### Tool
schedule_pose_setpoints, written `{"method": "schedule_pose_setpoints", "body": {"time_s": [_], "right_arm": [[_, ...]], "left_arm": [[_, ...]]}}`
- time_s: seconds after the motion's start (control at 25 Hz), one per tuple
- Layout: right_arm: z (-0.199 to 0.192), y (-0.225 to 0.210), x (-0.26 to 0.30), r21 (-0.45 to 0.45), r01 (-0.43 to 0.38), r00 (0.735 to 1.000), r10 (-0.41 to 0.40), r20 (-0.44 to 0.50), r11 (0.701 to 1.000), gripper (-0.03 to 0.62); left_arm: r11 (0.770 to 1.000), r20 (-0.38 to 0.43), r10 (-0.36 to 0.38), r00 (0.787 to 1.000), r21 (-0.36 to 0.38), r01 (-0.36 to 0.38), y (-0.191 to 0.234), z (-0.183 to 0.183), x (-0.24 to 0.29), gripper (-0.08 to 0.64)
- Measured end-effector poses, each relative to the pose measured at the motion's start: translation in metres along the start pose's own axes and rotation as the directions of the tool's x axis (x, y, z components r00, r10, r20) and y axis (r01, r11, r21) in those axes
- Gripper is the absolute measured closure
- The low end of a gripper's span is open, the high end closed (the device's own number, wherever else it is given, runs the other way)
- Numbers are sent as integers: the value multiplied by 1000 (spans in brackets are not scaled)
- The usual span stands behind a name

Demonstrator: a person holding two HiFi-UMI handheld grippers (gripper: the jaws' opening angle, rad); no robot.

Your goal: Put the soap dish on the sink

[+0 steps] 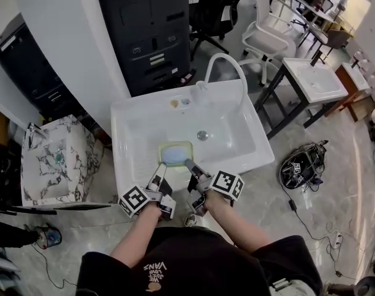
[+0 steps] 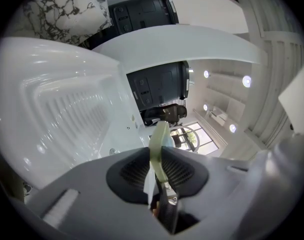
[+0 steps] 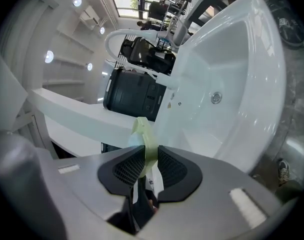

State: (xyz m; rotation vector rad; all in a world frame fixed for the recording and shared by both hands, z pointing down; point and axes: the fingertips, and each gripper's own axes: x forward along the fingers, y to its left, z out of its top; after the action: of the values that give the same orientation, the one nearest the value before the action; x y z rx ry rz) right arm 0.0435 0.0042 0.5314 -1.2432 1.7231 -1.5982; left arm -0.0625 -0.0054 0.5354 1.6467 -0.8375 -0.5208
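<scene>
Fingers of the left gripper and right gripper are each clamped on the near edge of the pale green soap dish. It's over the front of the white sink basin. I'd say setting it down and letting go are what's left.

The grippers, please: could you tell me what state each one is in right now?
Left gripper: closed on the soap dish rim.
Right gripper: closed on the same soap dish.

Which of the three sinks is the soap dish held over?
The middle sink with the curved faucet; the marbled sink and the black-framed sink stand apart.
</scene>
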Motion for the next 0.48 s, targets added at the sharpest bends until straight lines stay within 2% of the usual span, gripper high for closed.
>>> {"method": "schedule_pose_setpoints", "body": {"time_s": [0.48], "right_arm": [[39, -3, 46, -12, 17, 1000, -17, 3, 1000, 514]], "left_arm": [[1000, -14, 5, 1000, -9, -5, 9, 30, 54, 440]]}}
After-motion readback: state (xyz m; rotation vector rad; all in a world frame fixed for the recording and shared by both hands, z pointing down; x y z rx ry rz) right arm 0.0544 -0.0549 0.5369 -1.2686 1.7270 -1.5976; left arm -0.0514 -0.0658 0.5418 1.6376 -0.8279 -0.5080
